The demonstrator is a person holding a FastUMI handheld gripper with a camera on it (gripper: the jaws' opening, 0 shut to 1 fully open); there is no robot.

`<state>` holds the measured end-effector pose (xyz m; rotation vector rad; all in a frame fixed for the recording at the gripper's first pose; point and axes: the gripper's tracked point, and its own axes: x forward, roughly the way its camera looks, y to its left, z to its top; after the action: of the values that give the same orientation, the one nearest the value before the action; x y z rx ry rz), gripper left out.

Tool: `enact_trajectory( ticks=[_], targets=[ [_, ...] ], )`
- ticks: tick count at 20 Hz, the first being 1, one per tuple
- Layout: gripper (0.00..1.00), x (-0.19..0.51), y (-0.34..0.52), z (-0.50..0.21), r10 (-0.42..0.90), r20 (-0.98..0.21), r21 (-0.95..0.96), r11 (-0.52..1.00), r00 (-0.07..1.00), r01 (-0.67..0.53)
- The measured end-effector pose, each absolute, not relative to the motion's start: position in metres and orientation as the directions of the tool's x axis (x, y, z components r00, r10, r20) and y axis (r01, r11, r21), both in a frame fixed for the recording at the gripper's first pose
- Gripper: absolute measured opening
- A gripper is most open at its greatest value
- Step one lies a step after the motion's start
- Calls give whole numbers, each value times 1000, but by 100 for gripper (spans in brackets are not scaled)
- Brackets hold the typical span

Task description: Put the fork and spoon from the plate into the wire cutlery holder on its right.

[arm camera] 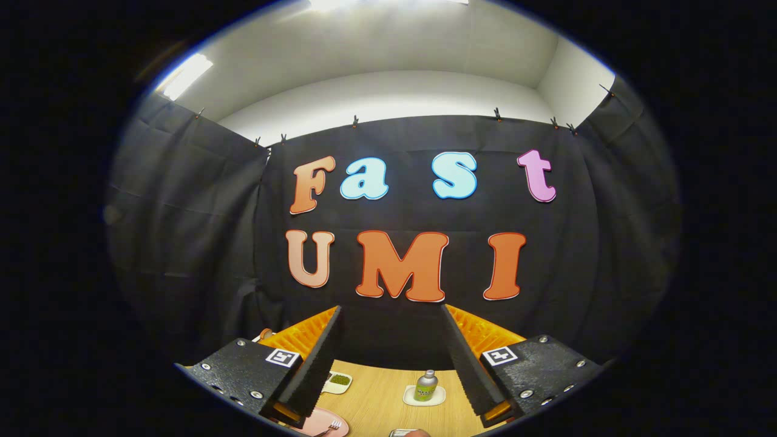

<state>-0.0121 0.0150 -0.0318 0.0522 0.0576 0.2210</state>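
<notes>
My gripper (391, 328) is held high and level, its two fingers wide apart with nothing between them; they point at the booth's back wall. Far below, beside the left finger (315, 364), the edge of a pink plate (315, 423) shows on the wooden table (379, 397), with a fork (331, 426) lying on it. The rest of the plate is hidden by the left finger, and I cannot make out a spoon. A small piece of metal (402, 433) peeks out below the gap between the fingers; I cannot tell what it is.
A small green bottle (426, 385) stands on a white coaster (424, 396) on the table ahead. Further left sits a little white dish (337, 382) with something green in it. Black cloth walls close the booth behind and at both sides.
</notes>
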Motion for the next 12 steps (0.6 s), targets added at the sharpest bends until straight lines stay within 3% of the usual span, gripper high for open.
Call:
enact_trajectory(
  ticks=[5, 12],
  targets=[
    [94, -23, 26, -72, 298, -141, 103, 953, 944, -286],
    [94, -23, 56, -130, 273, -286, 75, 962, 918, -263]
  ],
)
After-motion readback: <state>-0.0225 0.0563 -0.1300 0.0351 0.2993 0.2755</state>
